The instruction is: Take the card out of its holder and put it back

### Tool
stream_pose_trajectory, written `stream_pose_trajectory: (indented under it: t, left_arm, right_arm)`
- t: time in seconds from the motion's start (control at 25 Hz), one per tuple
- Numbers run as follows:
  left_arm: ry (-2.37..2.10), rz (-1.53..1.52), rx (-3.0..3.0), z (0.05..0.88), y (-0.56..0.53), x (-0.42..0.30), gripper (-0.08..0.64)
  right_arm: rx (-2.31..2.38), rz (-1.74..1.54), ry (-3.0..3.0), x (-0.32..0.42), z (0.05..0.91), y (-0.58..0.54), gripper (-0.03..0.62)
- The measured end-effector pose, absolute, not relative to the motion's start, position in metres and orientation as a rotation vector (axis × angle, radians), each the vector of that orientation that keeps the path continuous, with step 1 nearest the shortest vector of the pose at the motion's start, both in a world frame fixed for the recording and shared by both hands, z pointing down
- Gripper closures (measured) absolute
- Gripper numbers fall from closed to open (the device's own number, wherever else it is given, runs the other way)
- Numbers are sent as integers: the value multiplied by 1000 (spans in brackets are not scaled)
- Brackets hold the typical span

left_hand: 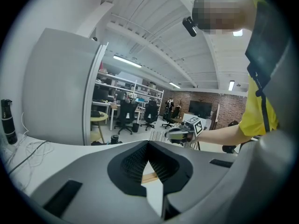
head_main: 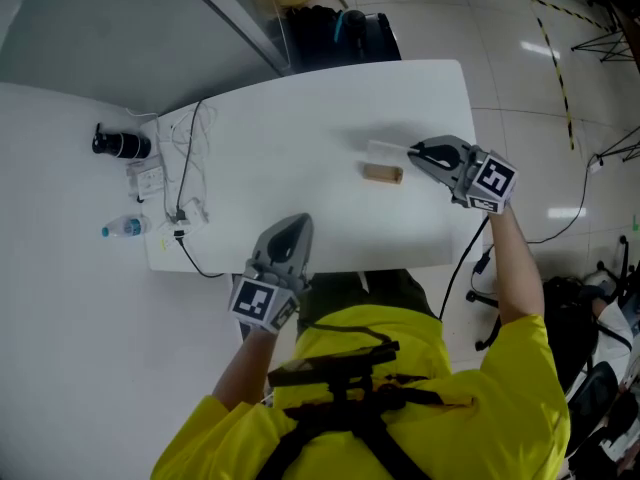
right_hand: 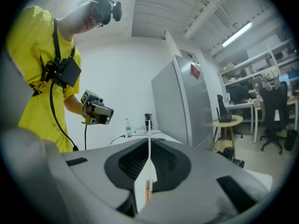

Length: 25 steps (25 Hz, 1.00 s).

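Between closed right fingers (right_hand: 162,157), card (right_hand: 149,143)

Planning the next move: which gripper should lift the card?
Right: the right gripper is shut on the card at the wooden holder; the left gripper sits empty near the table edge.

White table (head_main: 300,133); tan holder (head_main: 382,173); white card (head_main: 386,149); yellow shirt (head_main: 480,388).

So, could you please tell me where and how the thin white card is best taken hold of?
Grip the thin white card by its right-hand end, coming from the right, pads flat on its broad faces; it is too slim to pinch by its edges. The right gripper is shut on it that way, card edge-on between its pads, near the tan wooden holder.
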<state>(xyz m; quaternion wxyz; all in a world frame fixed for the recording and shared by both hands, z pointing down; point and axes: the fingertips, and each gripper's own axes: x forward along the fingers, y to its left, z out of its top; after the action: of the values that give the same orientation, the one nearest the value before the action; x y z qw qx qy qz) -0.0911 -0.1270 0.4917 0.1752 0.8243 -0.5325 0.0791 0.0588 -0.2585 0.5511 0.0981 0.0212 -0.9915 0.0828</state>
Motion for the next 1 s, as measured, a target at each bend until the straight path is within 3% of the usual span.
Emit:
stream_pose_trajectory:
  t: [0.44,1.0]
  left_arm:
    - [-1504,51,2447,443,-131,-79,558]
    - [-1440,59,2491,435,-123,-66,558]
  right_arm:
    - [96,75,-2965,74,370,-210,571]
    - [76,17,-2963,65,347,-202,572]
